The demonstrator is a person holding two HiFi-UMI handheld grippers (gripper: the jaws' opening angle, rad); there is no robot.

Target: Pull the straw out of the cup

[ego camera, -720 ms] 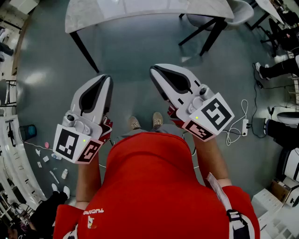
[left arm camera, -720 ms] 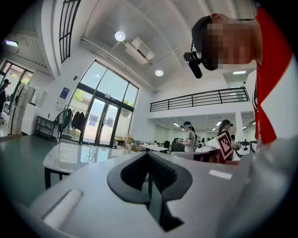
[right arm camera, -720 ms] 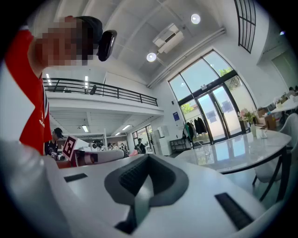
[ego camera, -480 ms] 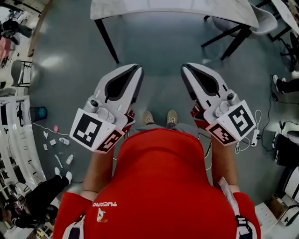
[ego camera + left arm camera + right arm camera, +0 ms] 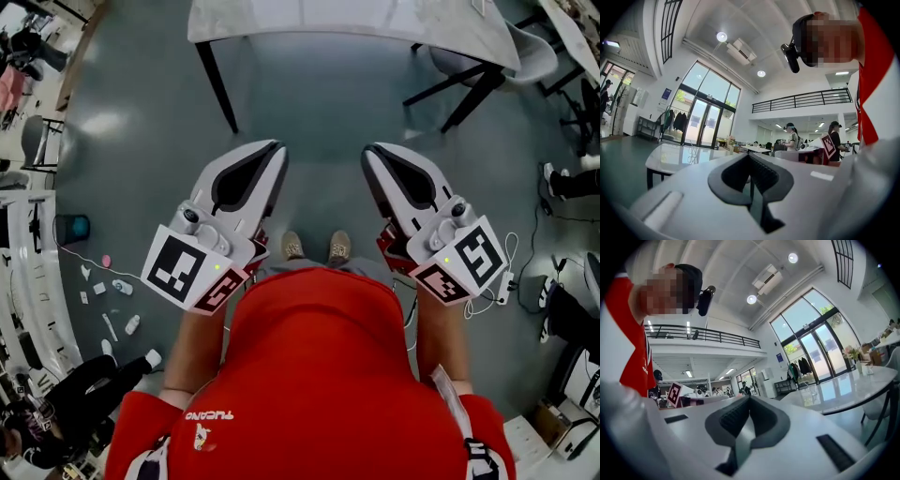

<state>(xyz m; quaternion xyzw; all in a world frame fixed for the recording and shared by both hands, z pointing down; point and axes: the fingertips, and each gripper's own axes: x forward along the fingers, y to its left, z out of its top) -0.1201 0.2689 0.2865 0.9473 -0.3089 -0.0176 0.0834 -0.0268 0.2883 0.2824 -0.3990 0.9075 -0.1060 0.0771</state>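
Observation:
I can make out no cup and no straw in any view. In the head view my left gripper (image 5: pixel 275 155) and right gripper (image 5: pixel 372 155) are held level side by side in front of the person's red shirt, above the grey floor. Both point toward a white marble-topped table (image 5: pixel 347 21). In the left gripper view the left gripper (image 5: pixel 749 161) has its dark pads pressed together with nothing between them. The right gripper (image 5: pixel 749 401) in its own view is likewise shut and empty. The table top (image 5: pixel 677 157) lies ahead of the jaws.
A chair (image 5: pixel 525 42) stands at the table's right end. On the floor, a white power strip with cable (image 5: pixel 506 281) lies at the right, and small scattered items (image 5: pixel 112 300) and a blue bin (image 5: pixel 73 228) at the left. Other people stand far back in the hall.
The head view has swung, so the table now sits further right and fuller at the top. Both grippers stay shut and side by side, a little lower in the picture.

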